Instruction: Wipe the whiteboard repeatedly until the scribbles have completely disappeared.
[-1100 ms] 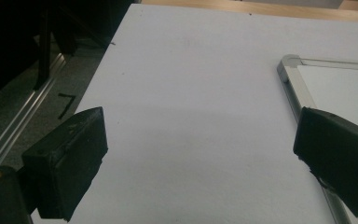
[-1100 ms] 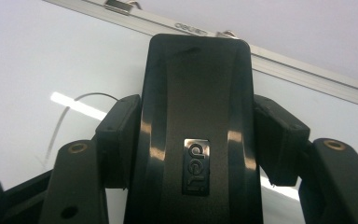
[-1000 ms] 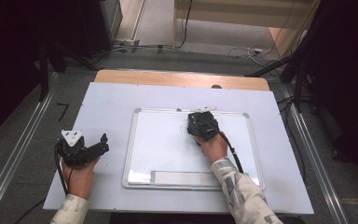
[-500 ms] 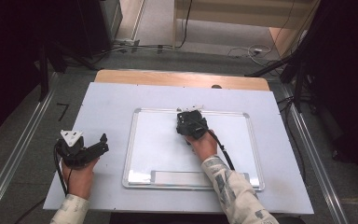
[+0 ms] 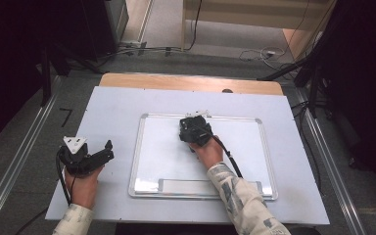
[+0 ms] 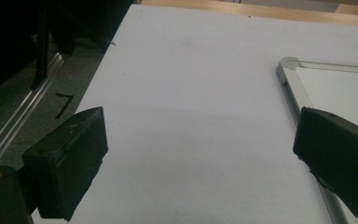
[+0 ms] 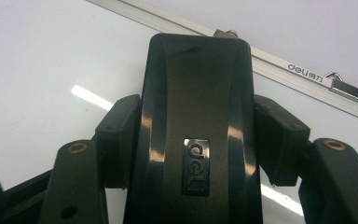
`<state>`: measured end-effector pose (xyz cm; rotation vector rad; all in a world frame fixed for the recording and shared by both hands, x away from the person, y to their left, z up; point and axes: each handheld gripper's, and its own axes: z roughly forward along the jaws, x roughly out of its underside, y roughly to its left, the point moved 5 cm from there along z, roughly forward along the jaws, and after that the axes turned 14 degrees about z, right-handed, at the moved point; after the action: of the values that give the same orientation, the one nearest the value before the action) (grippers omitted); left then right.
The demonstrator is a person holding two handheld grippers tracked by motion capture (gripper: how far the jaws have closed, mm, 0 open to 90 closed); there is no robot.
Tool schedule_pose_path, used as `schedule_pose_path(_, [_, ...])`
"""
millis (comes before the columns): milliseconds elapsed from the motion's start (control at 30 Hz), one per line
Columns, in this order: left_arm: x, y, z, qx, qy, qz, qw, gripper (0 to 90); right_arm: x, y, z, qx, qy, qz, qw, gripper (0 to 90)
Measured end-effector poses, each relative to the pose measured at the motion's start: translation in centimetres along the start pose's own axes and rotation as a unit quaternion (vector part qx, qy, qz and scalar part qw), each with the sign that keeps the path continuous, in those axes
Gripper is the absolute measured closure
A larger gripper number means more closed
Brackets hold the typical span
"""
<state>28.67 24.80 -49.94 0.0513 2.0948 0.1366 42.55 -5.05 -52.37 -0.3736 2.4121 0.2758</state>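
A white whiteboard (image 5: 245, 147) with a silver frame lies flat in the middle of the table. My right gripper (image 5: 194, 128) sits over its upper middle, near the top rail. In the right gripper view the jaws are shut on the sides of a black "deli" board eraser (image 7: 198, 93), which rests on the whiteboard (image 7: 51, 60) just below the frame with its hanging clips (image 7: 347, 88). My left gripper (image 5: 106, 151) rests open on the table, left of the board. In the left gripper view its fingers (image 6: 74, 154) stand wide apart around bare table, and the whiteboard's corner (image 6: 291, 65) lies ahead to the right.
The white tabletop (image 5: 112, 107) has a wooden strip (image 5: 191, 83) along its far edge. A pen tray (image 5: 205, 186) runs along the board's near edge. Metal rails (image 5: 19, 161) flank the table, and cables (image 5: 254, 54) lie on the floor behind it.
My right gripper has slid left and slightly toward the top rail across the whiteboard with the eraser in it. The left gripper has stayed still.
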Motion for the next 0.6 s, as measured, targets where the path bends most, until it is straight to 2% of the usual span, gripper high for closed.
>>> schedule_pose_path(133, [0.1, 0.1, -0.1, 0.000, 0.000, -0.001, 1.0000, 3.2, 0.0, -0.5, -0.1, 0.001, 0.002, 0.002, 1.0000, 36.2])
schedule_pose_path(433, [0.0, 0.0, -0.1, 0.001, -0.001, 0.000, 1.0000, 3.3, 0.2, -3.8, -0.8, 0.019, 0.000, 0.026, 0.9995, 36.1])
schedule_pose_path(600, [0.0, 0.0, -0.2, -0.001, -0.002, 0.000, 1.0000, 3.3, 0.2, -5.0, -1.0, 0.025, -0.002, 0.034, 0.9991, 36.1])
